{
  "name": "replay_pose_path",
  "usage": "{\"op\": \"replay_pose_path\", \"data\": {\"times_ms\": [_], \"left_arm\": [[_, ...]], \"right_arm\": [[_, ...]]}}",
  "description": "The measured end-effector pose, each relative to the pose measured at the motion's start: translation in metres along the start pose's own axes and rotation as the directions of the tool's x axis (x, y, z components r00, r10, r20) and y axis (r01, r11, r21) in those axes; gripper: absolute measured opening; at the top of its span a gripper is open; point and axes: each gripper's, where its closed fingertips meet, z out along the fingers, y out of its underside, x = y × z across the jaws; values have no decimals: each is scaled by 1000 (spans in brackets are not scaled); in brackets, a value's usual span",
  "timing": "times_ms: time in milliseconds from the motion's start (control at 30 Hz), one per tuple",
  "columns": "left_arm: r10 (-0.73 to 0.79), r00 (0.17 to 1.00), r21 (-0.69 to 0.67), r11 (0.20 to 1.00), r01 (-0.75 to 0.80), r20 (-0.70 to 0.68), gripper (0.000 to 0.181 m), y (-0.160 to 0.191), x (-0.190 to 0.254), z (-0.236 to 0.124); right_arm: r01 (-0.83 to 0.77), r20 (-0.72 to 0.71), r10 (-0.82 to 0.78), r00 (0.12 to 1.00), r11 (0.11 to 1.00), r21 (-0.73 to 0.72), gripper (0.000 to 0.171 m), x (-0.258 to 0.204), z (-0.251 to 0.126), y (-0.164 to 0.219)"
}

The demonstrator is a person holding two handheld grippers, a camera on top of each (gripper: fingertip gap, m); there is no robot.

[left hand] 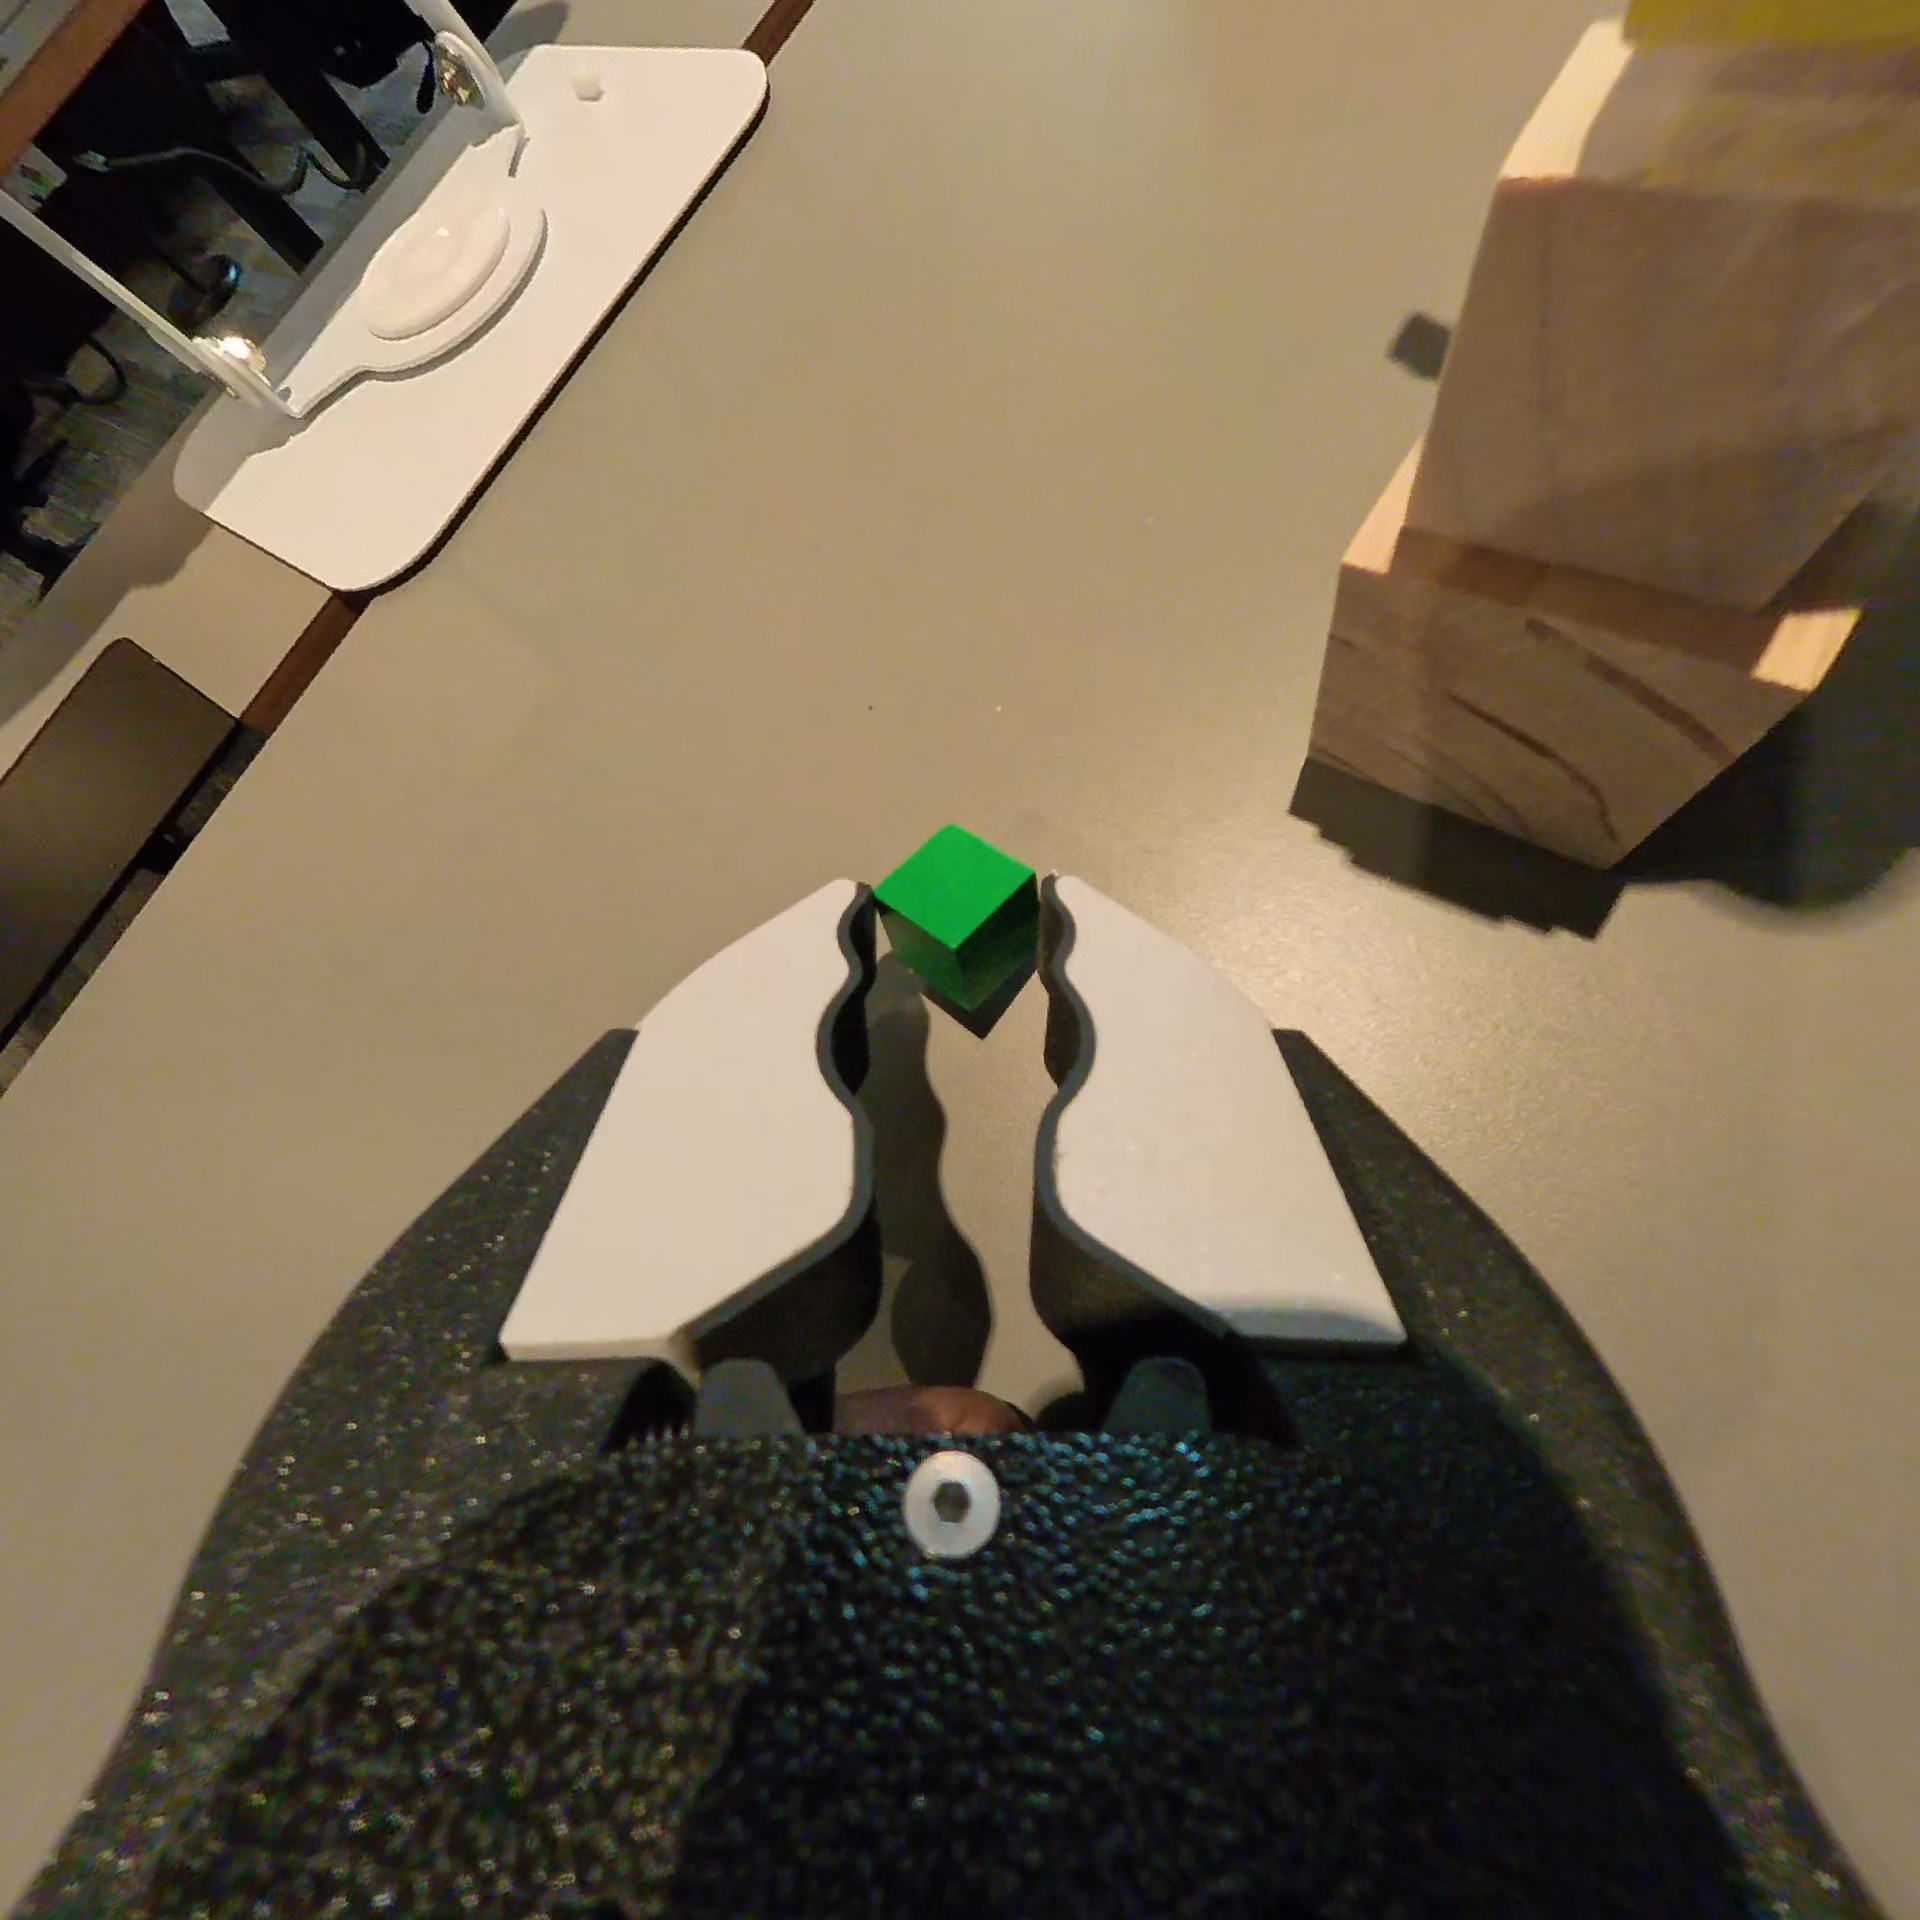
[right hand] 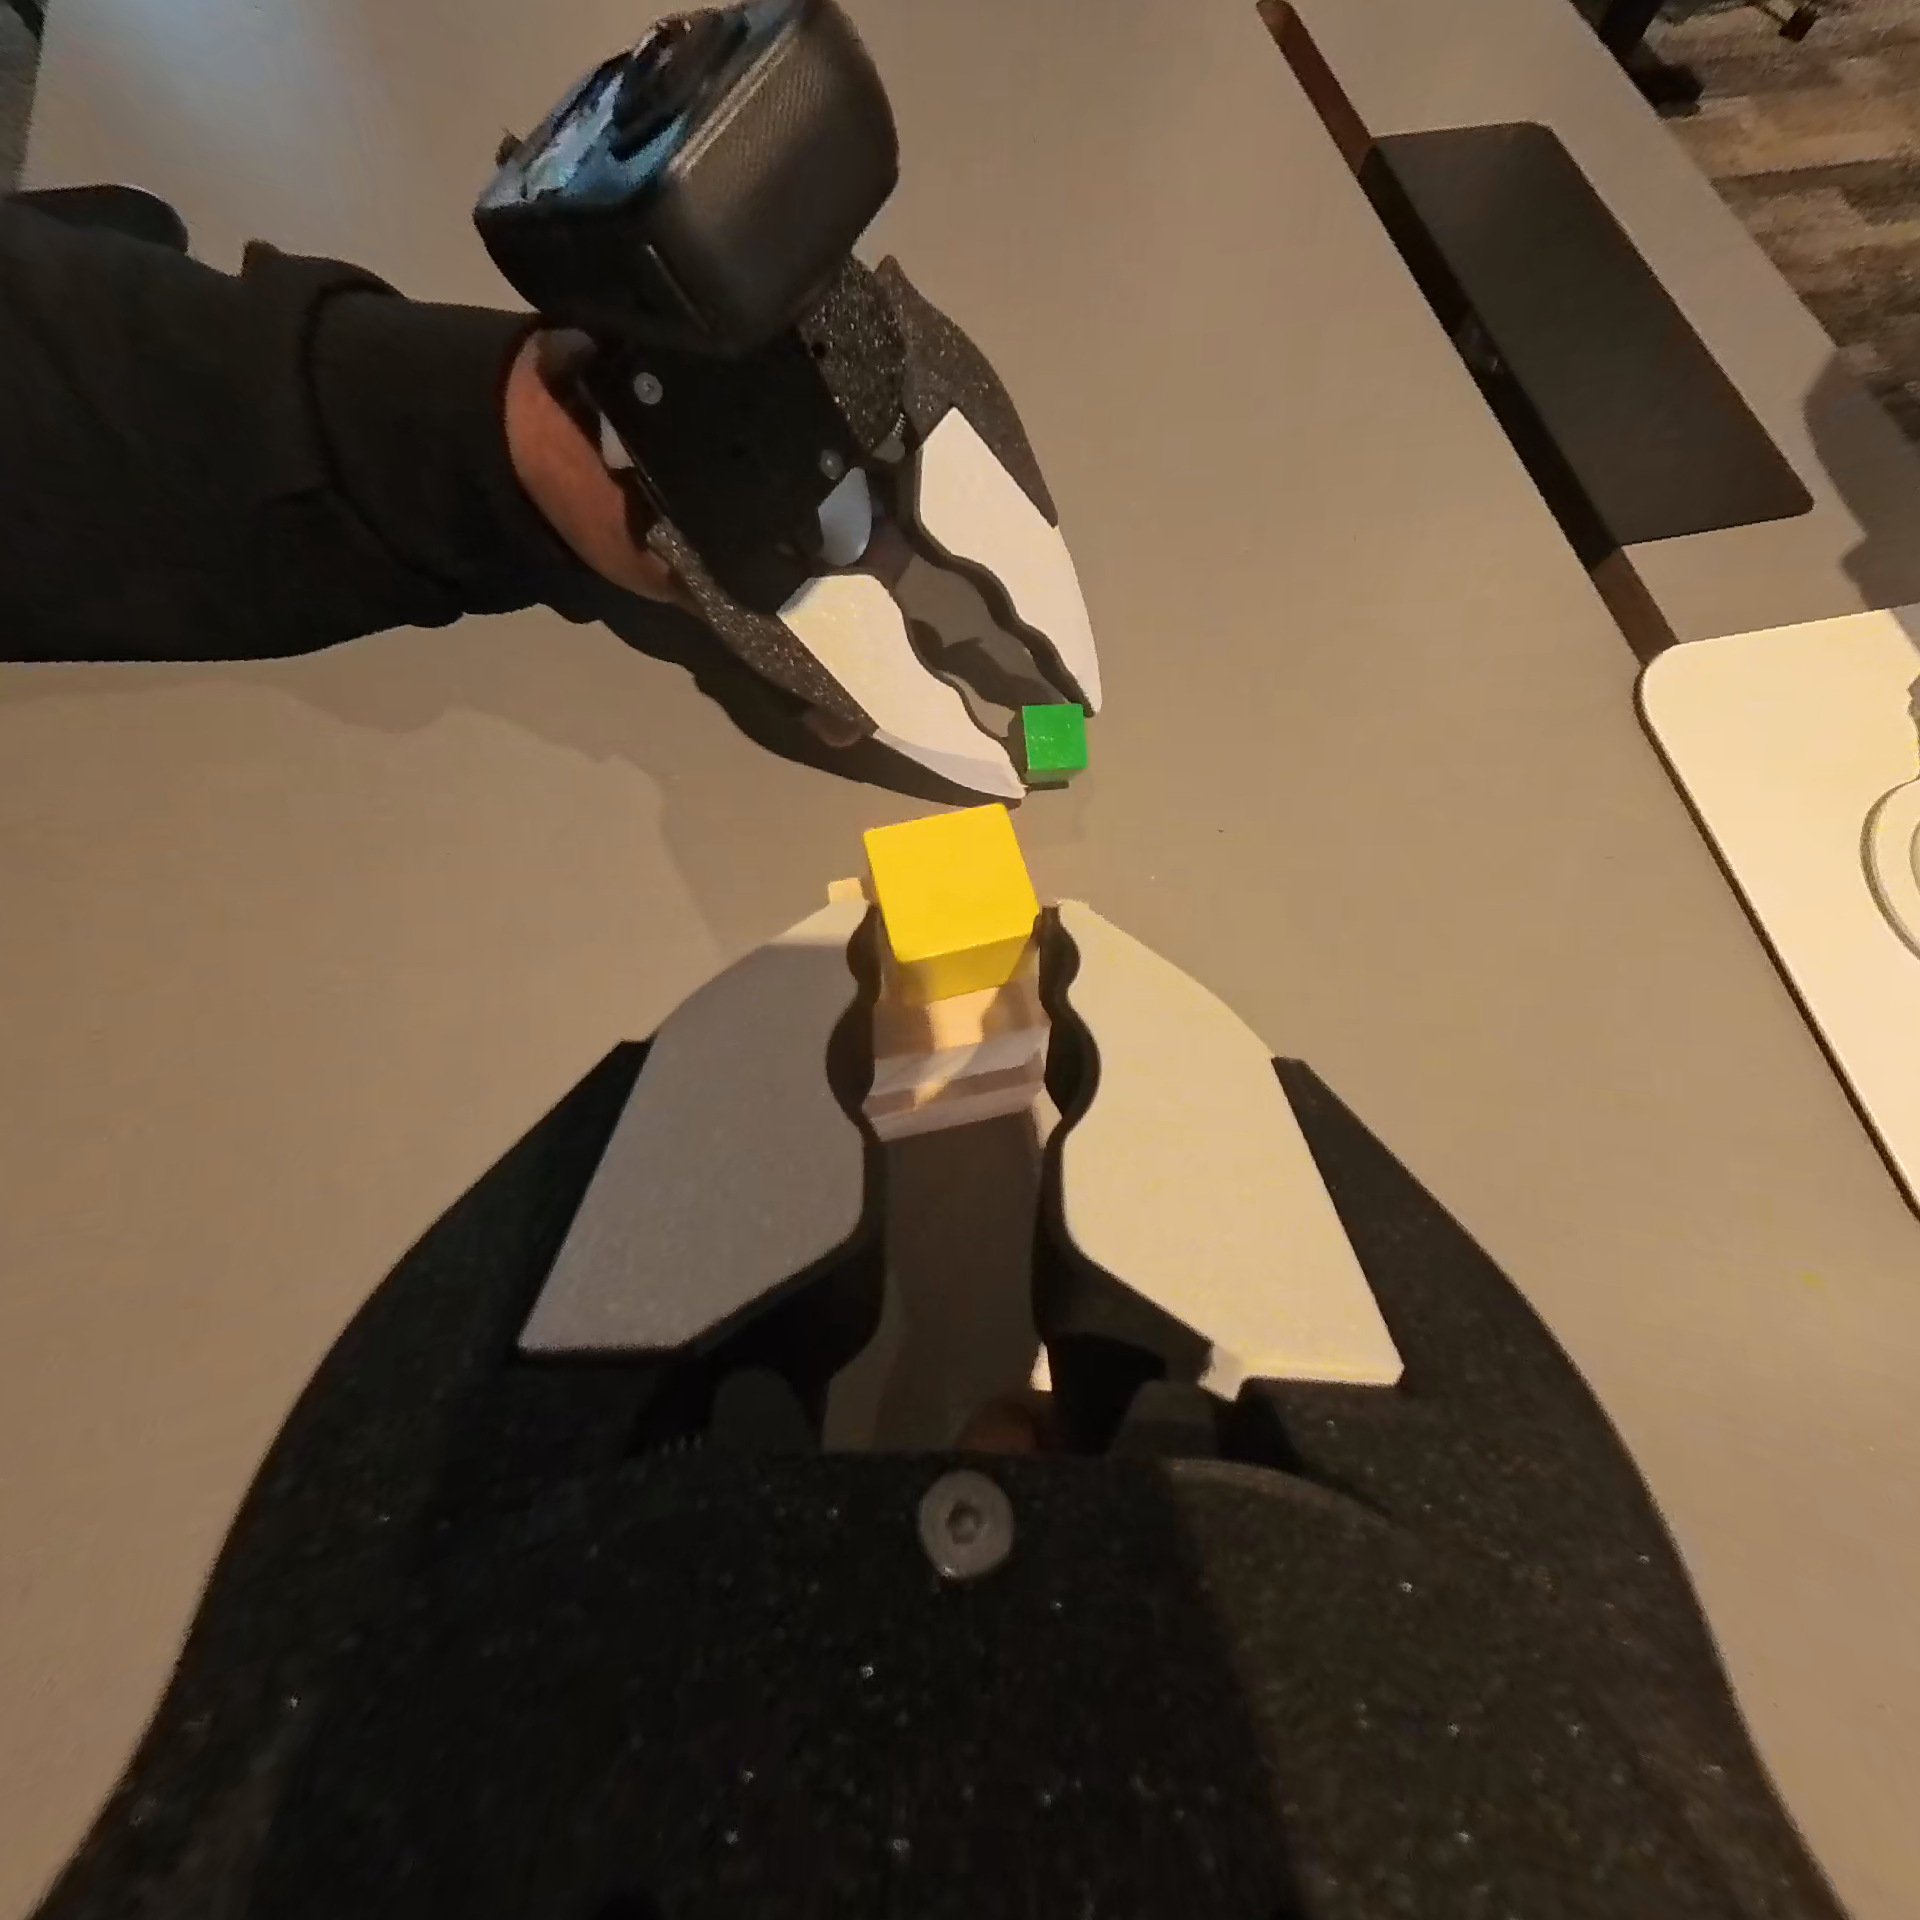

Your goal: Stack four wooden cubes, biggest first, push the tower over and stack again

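While hovering low over the grey tabletop (left hand: 935, 520), left gripper (left hand: 954, 894) clamping the small green cube (left hand: 956, 914) between its fingertips, cube turned corner-on and pinched by two opposite sides. Seen from the right wrist view, same left gripper (right hand: 1049, 743) angling down from a black-sleeved hand (right hand: 566, 478), green cube (right hand: 1052, 740) sitting at the very tips, close above or on the table; contact with the surface not clear.

Right gripper (right hand: 956, 920) gripping the yellow cube (right hand: 951, 899), fingertips pressing on both its sides. Yellow cube sitting on top of the natural-wood cubes (right hand: 956, 1049), which are showing blurred in the gap between the fingers. Whether yellow is fully resting on the wood below: cannot tell.

Standing to the right in the left wrist view, large bottom wooden cube (left hand: 1538, 717) carrying a slightly smaller wooden cube (left hand: 1683, 374) turned a little off square, with a sliver of yellow (left hand: 1766, 21) at the top edge. Green cube lying near the tower, just beyond it from the right gripper's side.

Resting at the table edge, a white board (left hand: 468, 343) with a round disc on it.
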Motion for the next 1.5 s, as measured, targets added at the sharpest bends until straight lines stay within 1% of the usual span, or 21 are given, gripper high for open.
{"op": "replay_pose_path", "data": {"times_ms": [33,1400,1500], "left_arm": [[0,1000,0,1000,0,0,29,0,0,0],[3,1000,1,1000,-3,3,29,0,0,0],[3,1000,1,1000,-3,3,29,0,0,0]], "right_arm": [[1,0,-1,1000,1000,-3,29,0,1,0],[-29,9,29,1000,998,-48,29,-3,1,7],[-23,8,23,1000,998,-51,31,-3,1,7]]}}
